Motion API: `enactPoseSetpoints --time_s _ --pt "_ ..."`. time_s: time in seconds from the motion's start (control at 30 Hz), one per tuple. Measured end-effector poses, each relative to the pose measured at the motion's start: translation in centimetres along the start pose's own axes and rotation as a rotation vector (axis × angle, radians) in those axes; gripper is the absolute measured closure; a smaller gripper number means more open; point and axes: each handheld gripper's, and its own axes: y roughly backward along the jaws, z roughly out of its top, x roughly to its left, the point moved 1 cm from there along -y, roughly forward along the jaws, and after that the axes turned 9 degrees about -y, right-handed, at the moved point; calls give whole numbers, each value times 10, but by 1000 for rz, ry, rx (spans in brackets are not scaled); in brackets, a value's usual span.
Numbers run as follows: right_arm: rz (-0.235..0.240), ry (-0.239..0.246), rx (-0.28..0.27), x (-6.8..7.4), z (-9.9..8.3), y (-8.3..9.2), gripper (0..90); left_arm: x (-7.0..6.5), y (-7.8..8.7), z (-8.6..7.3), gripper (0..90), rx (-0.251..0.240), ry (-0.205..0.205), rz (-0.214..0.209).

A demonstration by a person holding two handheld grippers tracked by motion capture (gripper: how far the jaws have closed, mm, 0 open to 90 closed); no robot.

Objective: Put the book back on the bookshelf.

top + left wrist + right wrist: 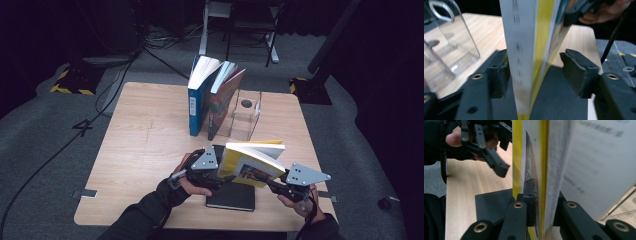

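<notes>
Above the counter's (135, 150) near edge, the yellow book (252, 162) is held off the surface, clamped by the right hand-held gripper (537, 195). The left hand-held gripper (536, 72) straddles it, released. Judged step: handover; next, left closes squarely.

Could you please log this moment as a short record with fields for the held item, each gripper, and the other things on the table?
held item: yellow book, lifted above the table
right gripper: jaws clamped on the yellow book's pages and cover
left gripper: jaws straddle the book's edge; one pad at the page block, the other apart from it
under the book: black notebook, flat near the front edge
standing at the back: blue book, red book
beside them: clear acrylic stand
</notes>
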Motion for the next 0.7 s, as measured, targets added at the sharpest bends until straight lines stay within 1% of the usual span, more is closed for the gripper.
enactPoseSetpoints --time_s 0.13,0.17,0.2,0.23,0.27,0.3,0.4,0.47,0.5,0.53,0.57,0.6,0.63,0.67,0.7 --pt "-14 -6 -16 0 0 7 745 0 -1 10 483 -37 -9 7" --pt "-19 -11 -19 -1 -1 9 733 0 -1 13 497 -57 2 4" --pt "-26 -15 -24 -1 -2 11 713 2 0 15 521 -65 -3 10" --pt "-39 -22 -26 -2 -2 13 695 2 1 17 534 -76 1 10" --pt "-49 -25 -28 -3 -3 15 685 4 2 19 544 -85 6 8" --pt "-57 -33 -32 -4 -4 18 671 5 2 19 577 -93 12 -3" --pt "-85 -44 -46 -6 -5 24 606 5 3 20 643 -95 -3 -14" --pt "-111 -64 -64 -9 -7 27 563 3 4 20 696 -94 -6 -24" --pt "-129 -64 -77 -10 -8 28 538 3 4 21 722 -91 -19 -28" --pt "-158 -73 -85 -12 -10 29 510 1 5 21 736 -89 -24 -31" --pt "-189 -84 -91 -14 -12 27 477 0 6 21 741 -87 -40 -36" --pt "-197 -111 -87 -16 -15 24 452 -1 6 21 743 -89 -45 -46" --pt "-185 -121 -70 -18 -16 20 423 -3 6 21 743 -86 -51 -50" --pt "-180 -121 -61 -19 -18 17 401 -4 6 22 743 -83 -62 -48" --pt "-174 -116 -49 -18 -19 13 400 -5 6 22 742 -83 -65 -45"
